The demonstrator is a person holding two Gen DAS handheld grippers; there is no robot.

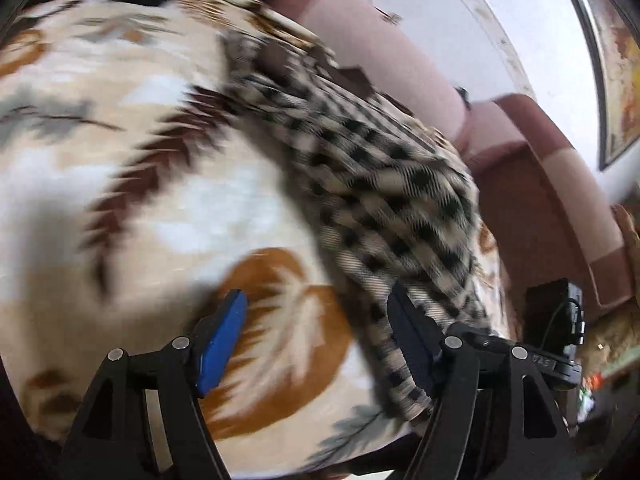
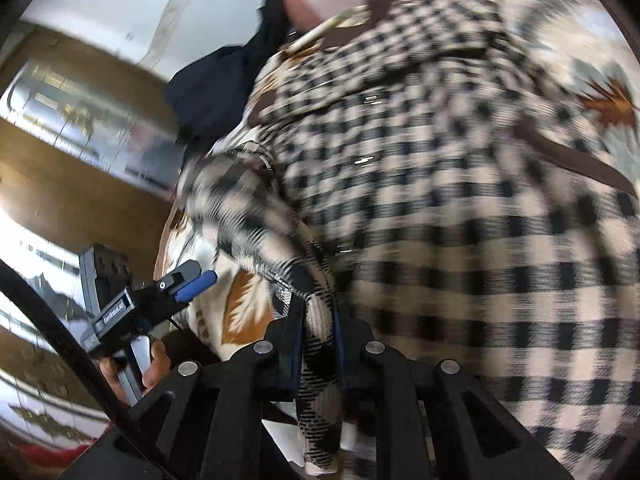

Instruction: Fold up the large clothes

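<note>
A black-and-cream checked shirt (image 2: 460,208) lies spread over a leaf-patterned blanket (image 1: 132,184) on a bed. My right gripper (image 2: 318,312) is shut on a fold of the shirt's edge, and the cloth runs down between its fingers. In the left wrist view the shirt (image 1: 384,184) lies bunched to the right. My left gripper (image 1: 318,336) is open above the blanket, with the shirt's hem lying against its right finger (image 1: 412,340) and no cloth pinched. The right wrist view also shows the left gripper (image 2: 196,278), held by a hand (image 2: 154,364) beside the bed.
A brown and pink padded headboard (image 1: 532,200) runs along the bed's far side below a white wall (image 1: 460,20) and a framed picture (image 1: 616,60). A dark garment (image 2: 224,80) lies beyond the shirt. A wooden cabinet with glass (image 2: 80,128) stands off the bed.
</note>
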